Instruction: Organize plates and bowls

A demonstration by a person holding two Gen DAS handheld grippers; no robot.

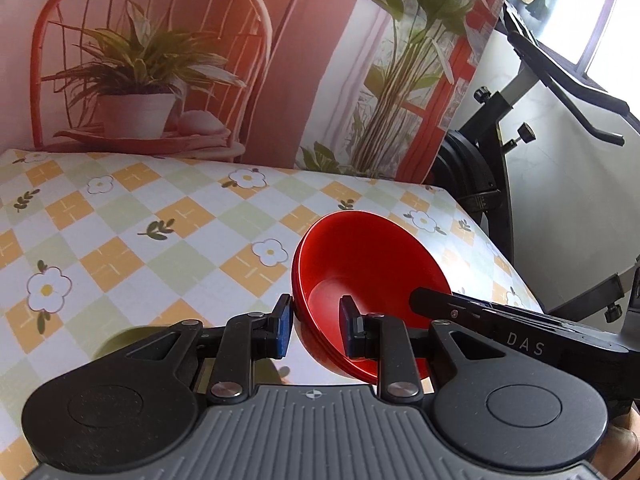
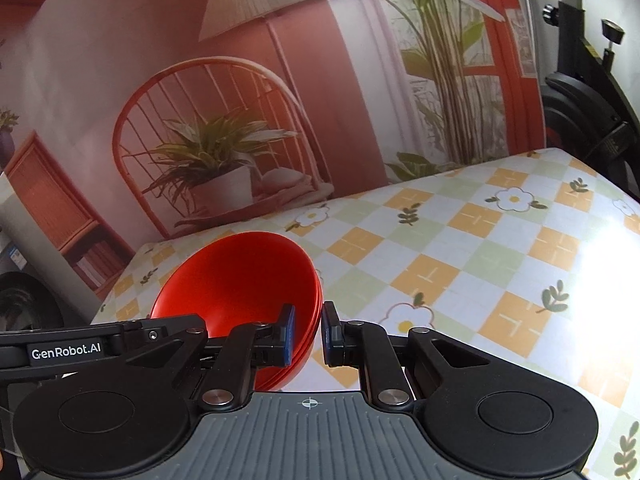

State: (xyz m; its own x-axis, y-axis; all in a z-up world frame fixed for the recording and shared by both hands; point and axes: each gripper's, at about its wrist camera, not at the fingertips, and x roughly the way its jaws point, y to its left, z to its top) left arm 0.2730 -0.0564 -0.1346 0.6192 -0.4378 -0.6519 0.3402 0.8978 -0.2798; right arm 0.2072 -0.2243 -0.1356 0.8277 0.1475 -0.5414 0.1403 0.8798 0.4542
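tablecloth (image 1: 160, 216) open leftward; exercise bike (image 1: 500, 128) blocks right edge.

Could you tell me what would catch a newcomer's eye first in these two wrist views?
The stack of red bowls stands out, tilted above the flower-checked tablecloth, with the left gripper pinching one side of the rim and the right gripper pinching the opposite side. Behind the table hangs a printed backdrop of a red chair and potted plant, and a black exercise bike stands past the table's end.

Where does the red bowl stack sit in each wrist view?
Left wrist: red bowl stack lower centre-right, rim between the left gripper fingers.
Right wrist: it sits lower centre-left, rim between the right gripper fingers.
Shared landmark: floral checked tablecloth.
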